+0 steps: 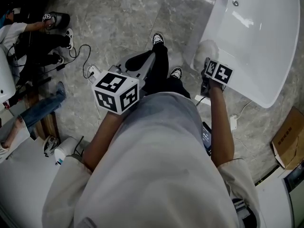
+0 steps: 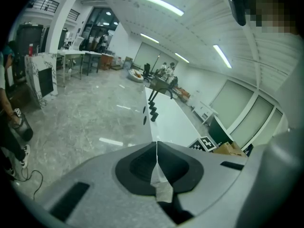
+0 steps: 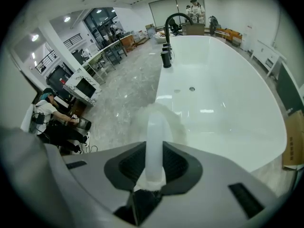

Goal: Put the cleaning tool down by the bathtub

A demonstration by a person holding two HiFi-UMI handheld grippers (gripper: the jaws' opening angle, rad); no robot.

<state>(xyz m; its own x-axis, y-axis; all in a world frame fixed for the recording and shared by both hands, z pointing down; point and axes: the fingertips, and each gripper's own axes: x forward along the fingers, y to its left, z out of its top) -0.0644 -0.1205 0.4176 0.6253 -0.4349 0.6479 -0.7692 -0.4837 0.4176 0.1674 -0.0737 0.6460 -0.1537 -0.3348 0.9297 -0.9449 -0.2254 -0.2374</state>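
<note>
The cleaning tool is a white stick with a fluffy white head point(image 1: 206, 51). In the head view the head hangs at the near rim of the white bathtub point(image 1: 256, 42). In the right gripper view my right gripper point(image 3: 154, 147) is shut on the tool's white handle point(image 3: 154, 132), and the fluffy head point(image 3: 173, 120) lies beyond the jaws over the tub's edge. The bathtub point(image 3: 228, 103) fills the right of that view, with a black faucet point(image 3: 170, 23) at its far end. My left gripper point(image 2: 156, 152) is shut with nothing held, raised at waist height left of the tub.
Grey marble floor point(image 1: 123, 18) lies left of the tub. Seated people point(image 1: 33, 37) and cables point(image 1: 81, 61) are at the left. A cardboard box point(image 1: 287, 137) stands at the right. The holder's shoes point(image 1: 158, 38) stand beside the tub.
</note>
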